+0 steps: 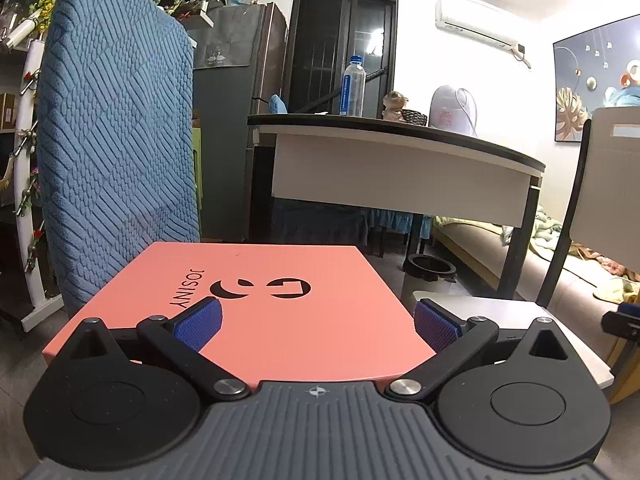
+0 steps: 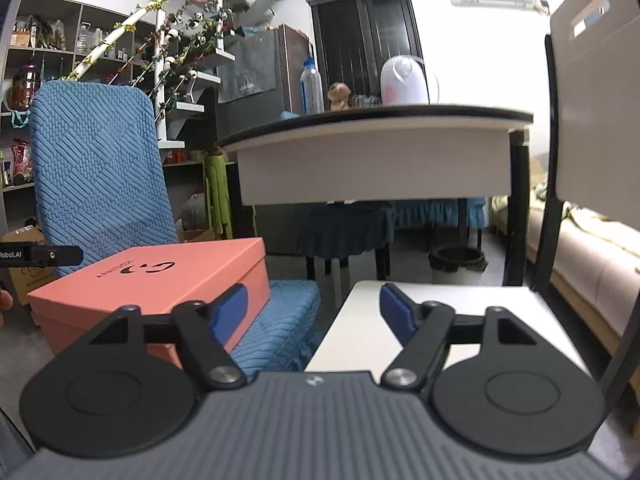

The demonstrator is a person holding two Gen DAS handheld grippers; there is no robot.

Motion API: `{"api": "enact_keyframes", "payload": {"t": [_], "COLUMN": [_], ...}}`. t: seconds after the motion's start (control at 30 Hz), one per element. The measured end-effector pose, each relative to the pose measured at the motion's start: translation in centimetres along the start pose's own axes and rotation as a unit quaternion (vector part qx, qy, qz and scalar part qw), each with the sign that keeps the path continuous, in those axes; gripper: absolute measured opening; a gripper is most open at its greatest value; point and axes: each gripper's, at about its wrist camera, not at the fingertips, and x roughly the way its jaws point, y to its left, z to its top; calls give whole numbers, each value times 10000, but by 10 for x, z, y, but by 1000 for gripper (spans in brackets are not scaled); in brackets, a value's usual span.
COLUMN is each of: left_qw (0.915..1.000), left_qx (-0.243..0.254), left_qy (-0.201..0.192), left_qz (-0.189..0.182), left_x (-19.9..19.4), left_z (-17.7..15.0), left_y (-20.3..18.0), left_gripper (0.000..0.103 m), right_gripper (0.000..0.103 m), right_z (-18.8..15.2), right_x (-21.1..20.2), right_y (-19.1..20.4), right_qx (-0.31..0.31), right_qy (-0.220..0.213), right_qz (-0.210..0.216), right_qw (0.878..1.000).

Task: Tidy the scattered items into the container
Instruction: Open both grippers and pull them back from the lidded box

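Observation:
A salmon-pink lidded box (image 1: 256, 300) with a black logo sits on the seat of a blue-covered chair (image 1: 116, 152). My left gripper (image 1: 316, 320) hovers open just above the near edge of its lid, blue pads spread wide and empty. In the right wrist view the same box (image 2: 160, 284) rests on the blue chair seat (image 2: 280, 320) to the left. My right gripper (image 2: 312, 312) is open and empty, over the gap between that seat and a white chair seat (image 2: 440, 304). The left gripper's tip (image 2: 40, 257) shows at the far left edge.
A dark-topped white table (image 2: 376, 152) stands ahead with a water bottle (image 1: 353, 86), a figurine (image 1: 394, 106) and a white appliance (image 2: 402, 80). A white chair back (image 2: 592, 100) rises on the right. A black bin (image 1: 430, 270) sits on the floor; shelves and a stair rail stand left.

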Motion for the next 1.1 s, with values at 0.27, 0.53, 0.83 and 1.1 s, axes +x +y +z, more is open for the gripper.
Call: {"api": "enact_keyframes", "payload": {"t": [0.27, 0.53, 0.83, 1.1], "left_qw": [10000, 9999, 9998, 9996], "left_qx": [68, 95, 67, 78], "left_qy": [-2, -10, -59, -59], "left_qz": [42, 82, 190, 254], "left_x": [6, 4, 1, 1], "left_z": [0, -1, 0, 1], "left_y": [-5, -6, 2, 2], "left_gripper": [103, 103, 103, 103], "right_gripper": [95, 103, 103, 103], "right_z": [-1, -7, -5, -4], "right_x": [-13, -8, -12, -10], "right_y": [-5, -8, 1, 3], "right_qx": [-122, -127, -174, -192], "right_qy": [-108, -6, -102, -118], "right_qz": [-102, -208, -374, -415], "right_qw": [9998, 9997, 9991, 9989]}}
